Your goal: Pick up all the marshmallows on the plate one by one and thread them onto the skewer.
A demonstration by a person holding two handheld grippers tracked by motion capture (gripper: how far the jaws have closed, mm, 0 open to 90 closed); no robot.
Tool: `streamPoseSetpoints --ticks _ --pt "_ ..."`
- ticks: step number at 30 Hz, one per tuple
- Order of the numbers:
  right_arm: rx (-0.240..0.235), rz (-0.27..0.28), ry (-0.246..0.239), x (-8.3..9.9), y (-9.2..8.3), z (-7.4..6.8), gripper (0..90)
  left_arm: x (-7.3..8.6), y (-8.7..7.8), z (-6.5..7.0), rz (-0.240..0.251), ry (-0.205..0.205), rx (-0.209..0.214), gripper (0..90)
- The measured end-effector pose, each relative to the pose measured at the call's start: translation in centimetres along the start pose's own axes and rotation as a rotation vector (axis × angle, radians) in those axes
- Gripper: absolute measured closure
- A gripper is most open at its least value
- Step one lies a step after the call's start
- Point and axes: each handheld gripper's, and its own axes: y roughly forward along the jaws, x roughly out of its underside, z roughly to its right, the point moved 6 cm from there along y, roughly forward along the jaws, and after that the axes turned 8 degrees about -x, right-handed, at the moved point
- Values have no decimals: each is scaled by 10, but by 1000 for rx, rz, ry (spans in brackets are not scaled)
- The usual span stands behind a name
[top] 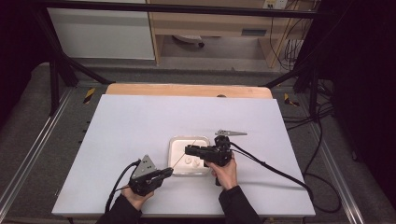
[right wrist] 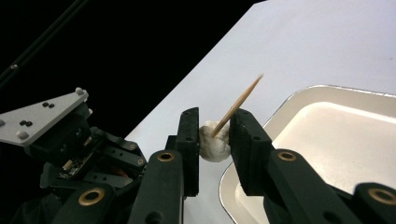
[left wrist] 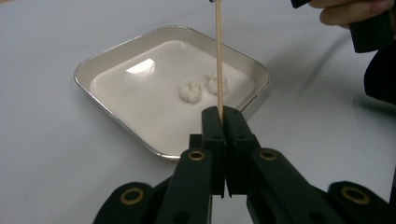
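A white square dish (top: 173, 140) sits mid-table with two white lumps (left wrist: 190, 91) inside. From the dish's near left corner, my left gripper (top: 169, 171) is shut on the lower end of a thin wooden skewer (left wrist: 218, 56), which slants up over the dish. Over the dish's near side, my right gripper (top: 187, 150) points left. Its jaws press on another white lump (right wrist: 214, 142) from both sides. The skewer (right wrist: 243, 95) runs through this lump, its tip poking out beyond it. In the right gripper view, the left gripper's grey plate (right wrist: 44, 114) shows at the left.
The white tabletop (top: 140, 121) lies open around the dish. A wooden strip (top: 187, 90) runs along its far edge. The right gripper's cable (top: 280, 175) trails right across the table and off its edge. Dark frame bars stand on both sides.
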Motion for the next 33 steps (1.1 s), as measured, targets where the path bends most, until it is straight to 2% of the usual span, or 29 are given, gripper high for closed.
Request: streamPoseSetpoints --ticks 11,21,27,33 --pt "9 -39 -11 18 8 0 742 -3 11 6 0 -39 4 886" --pt "19 -59 -21 27 11 1 733 -3 15 7 -9 -47 13 886" --pt "45 -69 -51 22 7 1 547 -2 12 5 -4 -48 14 886" --pt "91 -89 -120 14 -3 1 391 -2 7 -2 3 -59 2 886"
